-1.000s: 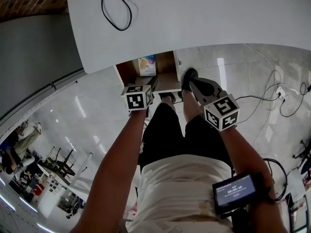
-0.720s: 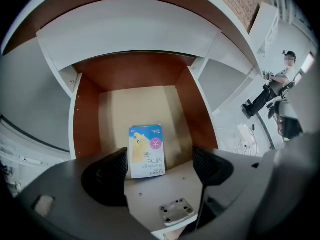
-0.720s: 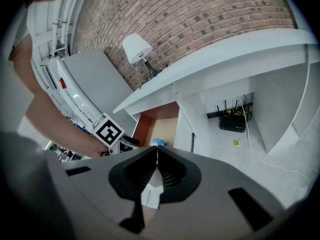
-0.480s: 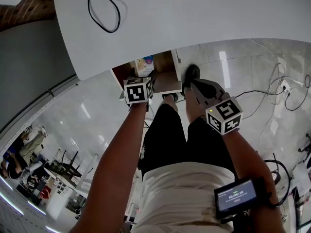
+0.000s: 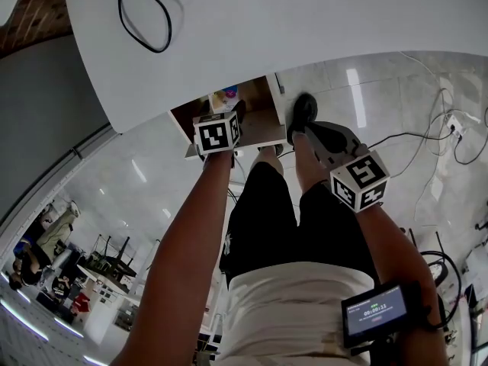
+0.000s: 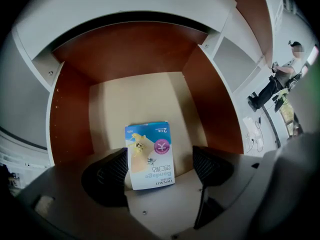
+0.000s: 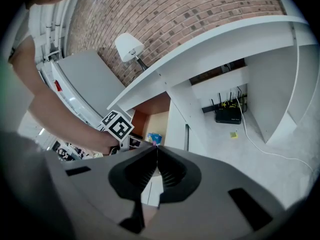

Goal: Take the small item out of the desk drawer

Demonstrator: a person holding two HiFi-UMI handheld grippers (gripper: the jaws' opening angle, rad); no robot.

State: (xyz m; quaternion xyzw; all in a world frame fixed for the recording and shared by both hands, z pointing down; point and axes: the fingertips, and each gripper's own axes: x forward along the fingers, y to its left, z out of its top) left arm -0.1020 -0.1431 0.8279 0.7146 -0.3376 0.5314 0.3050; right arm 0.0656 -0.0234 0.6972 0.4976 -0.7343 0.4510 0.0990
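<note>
Forward over the drawer is where the left gripper [image 6: 160,160] has gone since a second ago, its marker cube now covering more of the opening in the head view. The small packet [image 6: 149,155], a printed bandage sachet, lies flat on the drawer [image 6: 70,119] floor, roughly midway between the two side walls and well short of the back wall. The left jaws stand apart astride it: the left pad sits right at the packet's edge, though contact cannot be told, and a clear gap shows at the right pad. For a clean pick, the gripper probably wants shifting slightly toward the left wall so the packet is centred, then lowering until the tips meet the floor before closing. A thin, flat sachet is likely to slide or buckle, so a slow squeeze on its long edges seems safest, followed by a straight lift clear of the drawer's front edge. The right gripper [image 7: 156,151] hangs outside the drawer near its right front corner, jaws together and holding nothing, under the white desk top [image 5: 305,29].
</note>
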